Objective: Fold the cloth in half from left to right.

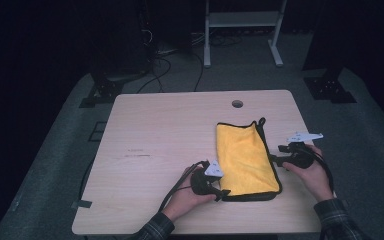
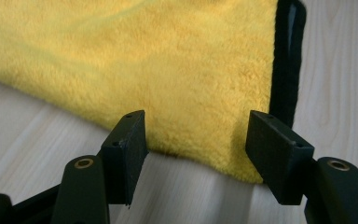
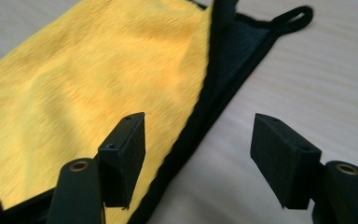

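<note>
cloth laid flat on surface | left claw parted at near-left corner, nothing gripped | right claw parted at right edge, nothing gripped

My way across the table is open along its left half; the folded yellow cloth blocks its right half near the front edge.

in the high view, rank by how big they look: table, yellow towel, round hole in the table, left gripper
1. table
2. yellow towel
3. left gripper
4. round hole
</note>
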{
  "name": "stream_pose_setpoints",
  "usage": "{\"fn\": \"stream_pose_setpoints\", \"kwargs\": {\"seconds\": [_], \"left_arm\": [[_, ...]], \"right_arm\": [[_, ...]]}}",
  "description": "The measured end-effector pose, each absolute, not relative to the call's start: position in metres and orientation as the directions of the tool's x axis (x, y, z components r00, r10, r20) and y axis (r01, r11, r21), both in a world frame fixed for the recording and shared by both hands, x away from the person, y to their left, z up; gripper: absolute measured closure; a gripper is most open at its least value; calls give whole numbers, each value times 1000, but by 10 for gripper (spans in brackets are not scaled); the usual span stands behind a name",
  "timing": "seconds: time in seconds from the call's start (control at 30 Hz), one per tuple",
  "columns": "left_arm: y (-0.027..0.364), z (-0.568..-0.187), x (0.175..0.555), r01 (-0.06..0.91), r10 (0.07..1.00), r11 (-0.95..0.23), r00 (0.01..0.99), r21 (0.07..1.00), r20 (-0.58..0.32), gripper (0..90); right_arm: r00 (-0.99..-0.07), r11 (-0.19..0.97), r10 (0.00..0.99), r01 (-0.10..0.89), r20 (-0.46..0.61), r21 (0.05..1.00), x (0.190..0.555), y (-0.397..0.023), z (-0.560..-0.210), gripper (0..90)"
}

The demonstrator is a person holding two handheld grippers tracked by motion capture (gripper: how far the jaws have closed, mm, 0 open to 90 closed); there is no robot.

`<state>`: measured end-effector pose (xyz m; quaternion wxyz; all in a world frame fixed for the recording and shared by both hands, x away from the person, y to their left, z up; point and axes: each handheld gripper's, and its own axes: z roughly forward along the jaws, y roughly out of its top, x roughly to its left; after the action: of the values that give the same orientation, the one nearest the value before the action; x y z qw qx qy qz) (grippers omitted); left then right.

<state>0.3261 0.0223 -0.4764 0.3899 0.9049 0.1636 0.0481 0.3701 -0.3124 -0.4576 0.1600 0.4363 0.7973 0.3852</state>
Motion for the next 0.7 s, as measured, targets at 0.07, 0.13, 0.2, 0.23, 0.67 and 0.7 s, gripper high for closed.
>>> {"fn": "stream_pose_setpoints", "kwargs": {"seconds": [0.07,0.13,0.2,0.23,0.67,0.7], "left_arm": [[24,-477,327,262,334,-635,941,727,-48,378],[24,-477,327,266,335,-635,941,725,-52,377],[25,-476,328,265,332,-639,942,722,-51,367],[25,-476,328,270,337,-635,940,724,-55,364],[20,-475,326,254,329,-648,944,718,-37,505],[19,-474,325,254,324,-646,945,719,-42,560]], "right_arm": [[-585,333,807,568,84,753,361,-311,-458,346],[-596,354,799,565,73,745,354,-308,-460,347],[-605,367,793,567,70,737,348,-306,-463,347],[-612,377,788,566,67,733,345,-305,-464,346],[-689,470,723,544,51,695,307,-296,-475,459],[-694,467,717,540,58,700,306,-296,-476,496]]}}
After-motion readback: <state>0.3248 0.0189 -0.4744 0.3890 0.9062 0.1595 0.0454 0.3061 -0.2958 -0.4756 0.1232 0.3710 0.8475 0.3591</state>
